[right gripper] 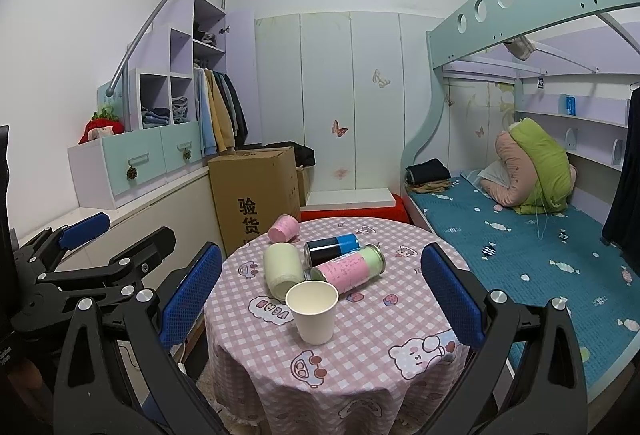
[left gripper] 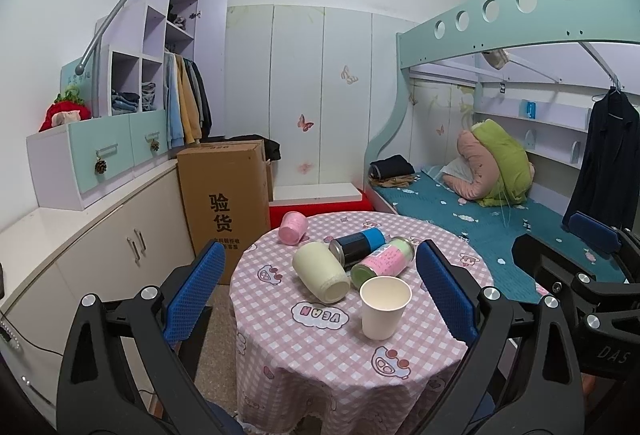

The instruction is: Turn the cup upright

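Note:
A white paper cup (left gripper: 384,307) stands upright, mouth up, on the round table with the pink checked cloth (left gripper: 320,355); it also shows in the right wrist view (right gripper: 313,312). My left gripper (left gripper: 320,295) is open and empty, held back from the table with the cup between and beyond its blue pads. My right gripper (right gripper: 320,299) is open and empty too, with the cup ahead between its pads. Each gripper shows at the edge of the other's view, the right one (left gripper: 576,259) and the left one (right gripper: 100,247).
Behind the cup lie a cream cup (left gripper: 320,271), a pink cup (left gripper: 293,228), a blue-black can (left gripper: 358,244) and a pink-green can (left gripper: 382,260), all on their sides. A cardboard box (left gripper: 224,203) and cabinets stand left; a bunk bed (left gripper: 500,219) right.

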The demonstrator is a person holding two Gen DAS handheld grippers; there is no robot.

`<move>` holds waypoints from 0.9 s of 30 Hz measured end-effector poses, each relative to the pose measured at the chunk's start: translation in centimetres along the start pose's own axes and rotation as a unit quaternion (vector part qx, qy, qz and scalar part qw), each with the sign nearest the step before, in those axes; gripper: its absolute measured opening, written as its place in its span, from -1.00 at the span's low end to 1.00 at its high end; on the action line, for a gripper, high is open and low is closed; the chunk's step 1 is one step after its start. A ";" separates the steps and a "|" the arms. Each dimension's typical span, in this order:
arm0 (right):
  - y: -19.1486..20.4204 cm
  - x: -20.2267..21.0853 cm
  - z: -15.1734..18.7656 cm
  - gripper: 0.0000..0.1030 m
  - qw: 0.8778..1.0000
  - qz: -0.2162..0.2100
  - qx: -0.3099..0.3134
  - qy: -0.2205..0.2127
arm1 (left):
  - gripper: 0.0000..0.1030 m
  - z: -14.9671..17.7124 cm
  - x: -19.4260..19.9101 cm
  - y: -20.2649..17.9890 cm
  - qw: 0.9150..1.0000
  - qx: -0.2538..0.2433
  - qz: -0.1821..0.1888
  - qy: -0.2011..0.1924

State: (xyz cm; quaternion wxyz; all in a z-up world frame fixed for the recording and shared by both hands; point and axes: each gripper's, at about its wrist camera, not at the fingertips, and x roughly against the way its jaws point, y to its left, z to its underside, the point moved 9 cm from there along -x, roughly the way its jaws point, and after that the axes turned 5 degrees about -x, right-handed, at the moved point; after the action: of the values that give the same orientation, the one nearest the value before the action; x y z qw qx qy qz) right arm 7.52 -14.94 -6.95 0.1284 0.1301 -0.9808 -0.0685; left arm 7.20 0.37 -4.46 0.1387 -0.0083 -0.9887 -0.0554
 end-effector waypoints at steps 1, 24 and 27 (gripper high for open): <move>0.0 0.0 0.0 0.87 1.000 0.000 0.001 0.000 | 0.88 0.0 0.0 0.0 1.000 0.000 -0.001 0.000; -0.1 0.1 0.0 0.87 1.000 0.000 -0.001 0.001 | 0.88 -0.3 0.0 -0.3 1.000 -0.001 0.000 0.001; -0.1 0.2 0.0 0.87 1.000 0.000 -0.001 0.002 | 0.88 -0.3 0.0 -0.3 1.000 0.000 -0.001 0.001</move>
State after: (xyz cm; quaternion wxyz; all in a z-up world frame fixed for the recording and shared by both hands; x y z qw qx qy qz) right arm 7.39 -15.06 -6.91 0.1301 0.1304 -0.9804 -0.0694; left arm 7.30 0.08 -4.19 0.1393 -0.0078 -0.9886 -0.0559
